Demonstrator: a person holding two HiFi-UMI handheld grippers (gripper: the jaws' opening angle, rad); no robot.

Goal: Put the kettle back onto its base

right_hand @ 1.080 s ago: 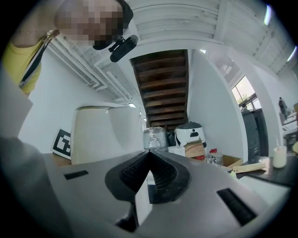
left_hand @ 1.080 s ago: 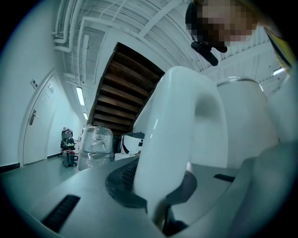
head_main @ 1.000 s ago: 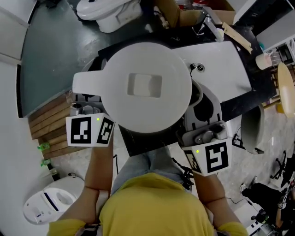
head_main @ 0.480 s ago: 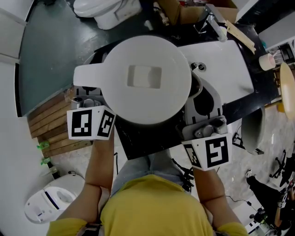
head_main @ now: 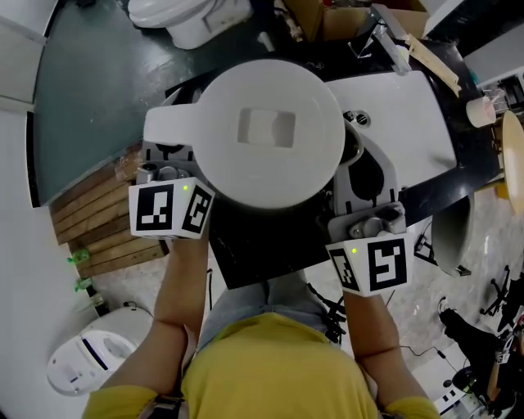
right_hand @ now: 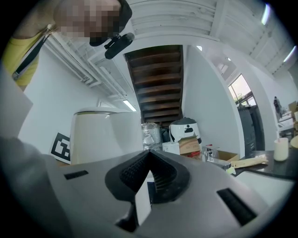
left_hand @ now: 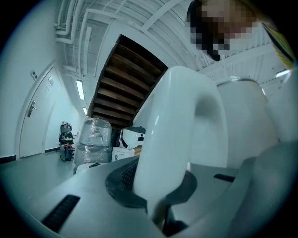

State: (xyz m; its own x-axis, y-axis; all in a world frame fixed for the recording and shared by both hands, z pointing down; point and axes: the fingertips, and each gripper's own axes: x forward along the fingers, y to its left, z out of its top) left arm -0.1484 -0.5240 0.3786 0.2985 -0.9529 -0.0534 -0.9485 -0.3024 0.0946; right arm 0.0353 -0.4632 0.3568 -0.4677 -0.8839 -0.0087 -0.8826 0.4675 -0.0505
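Observation:
A white kettle (head_main: 270, 131), seen from above with its round lid, hangs over the white countertop (head_main: 409, 106). My left gripper (head_main: 168, 155) is shut on the kettle's handle (head_main: 168, 127), which rises as a white arch (left_hand: 177, 135) between the jaws in the left gripper view. My right gripper (head_main: 360, 164) sits level beside the kettle's right side. Its pads meet at the tip with nothing held (right_hand: 149, 162), and the kettle body (right_hand: 104, 135) stands to its left. A round dark-rimmed part (head_main: 354, 147) shows under the kettle's right edge; I cannot tell whether it is the base.
A black table edge (head_main: 262, 254) lies in front of the person. A toilet (head_main: 184, 20) and a cardboard box (head_main: 327, 20) stand beyond the counter. Wooden slats (head_main: 98, 229) lie on the floor at left, a white appliance (head_main: 90, 364) lower left, a cup (head_main: 483, 110) far right.
The kettle and both grippers have shifted together away from the person and slightly right in the head view. The left gripper's hold on the handle is unchanged.

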